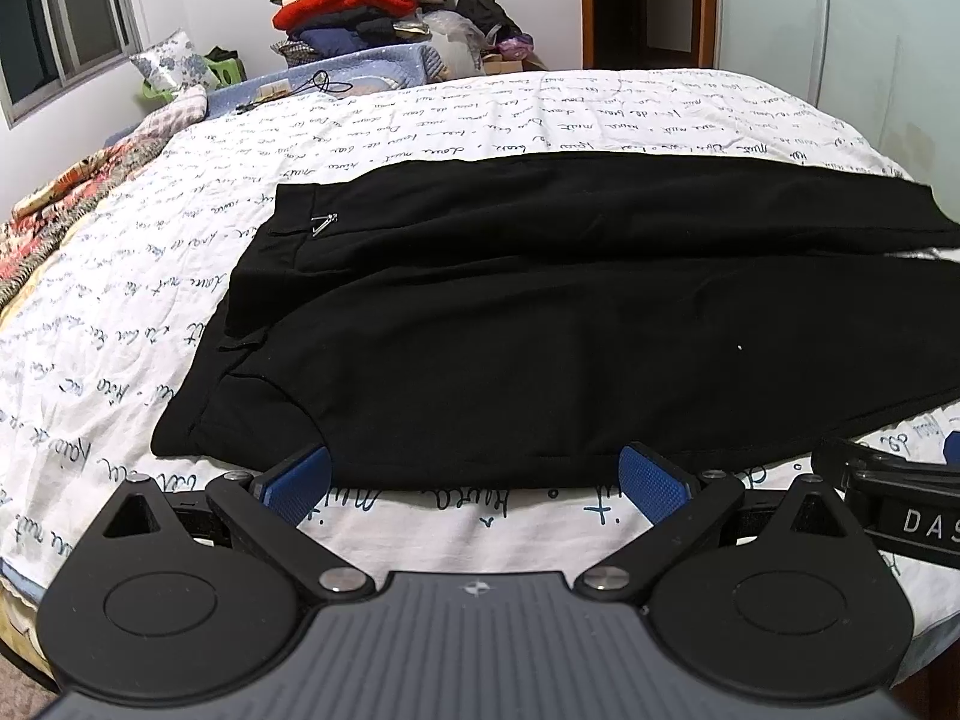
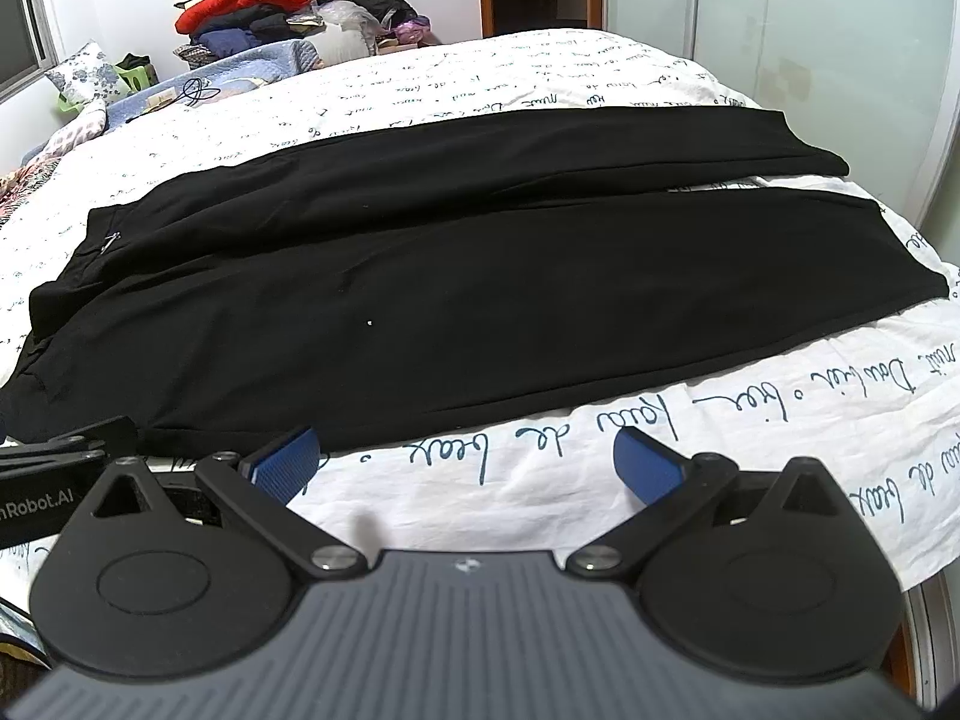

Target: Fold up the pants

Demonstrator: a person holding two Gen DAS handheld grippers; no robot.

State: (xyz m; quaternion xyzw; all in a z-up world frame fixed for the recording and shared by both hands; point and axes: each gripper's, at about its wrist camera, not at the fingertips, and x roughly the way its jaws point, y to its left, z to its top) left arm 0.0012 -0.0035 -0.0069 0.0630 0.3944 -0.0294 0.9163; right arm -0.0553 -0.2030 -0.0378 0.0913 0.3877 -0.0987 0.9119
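Observation:
Black pants (image 1: 540, 324) lie flat across a bed with a white script-printed sheet (image 1: 420, 114), waistband at the left, both legs running right. In the right wrist view the pants (image 2: 450, 276) show two legs side by side with hems at the right. My left gripper (image 1: 474, 477) is open at the near edge of the pants by the waist end, blue pads (image 1: 300, 480) wide apart, nothing between them. My right gripper (image 2: 465, 468) is open just short of the near leg's edge, over bare sheet (image 2: 540, 468). Each gripper shows at the edge of the other's view.
A heap of folded clothes (image 1: 354, 6) and a blue quilt (image 1: 360, 69) sit at the far side of the bed. A floral blanket (image 1: 72, 210) lies bunched at the left. A dark doorway (image 1: 648, 0) and a pale wardrobe (image 1: 840, 30) stand behind right.

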